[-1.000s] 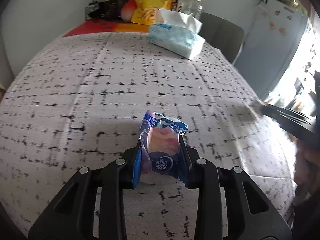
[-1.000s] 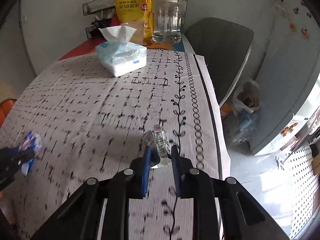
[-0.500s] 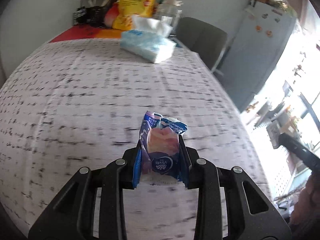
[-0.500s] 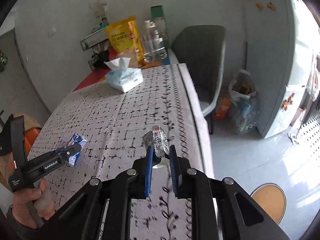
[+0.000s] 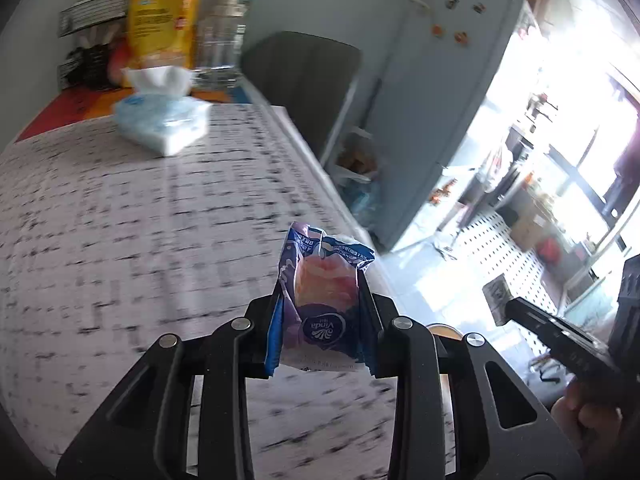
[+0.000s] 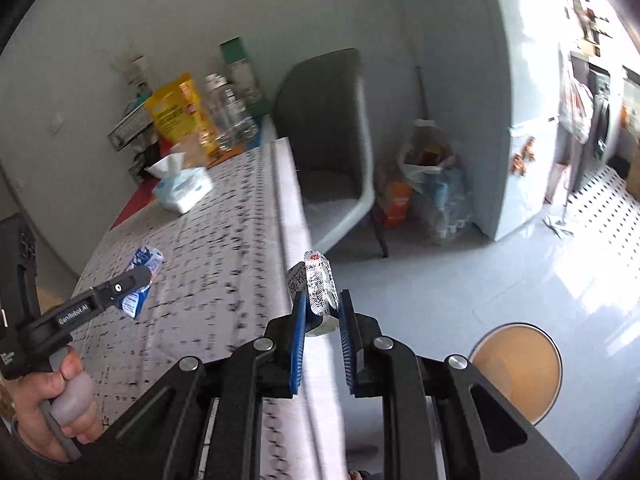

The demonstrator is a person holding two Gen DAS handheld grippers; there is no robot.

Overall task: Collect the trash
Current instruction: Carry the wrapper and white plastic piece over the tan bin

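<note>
**Both pieces of trash lifted, disposal next**

Nearest, the left tongs (image 5: 320, 320) pinch a blue tissue packet (image 5: 322, 304) upright between their fingers, held above the near edge of the bench (image 5: 120, 220). The right tongs (image 6: 320, 320) pinch a crumpled silver wrapper (image 6: 318, 288), held over the bench's edge with the floor (image 6: 460, 280) beyond. Judging by this, the pick-up step is finished and the carry is in hand. A round tan-topped thing (image 6: 516, 364) stands on the floor below the right tongs; whether it is a bin cannot be told. The next move calls for bringing each piece over a receptacle before spreading the fingers. Farther off, a tissue box (image 5: 164, 124) sits on the bench.
</note>
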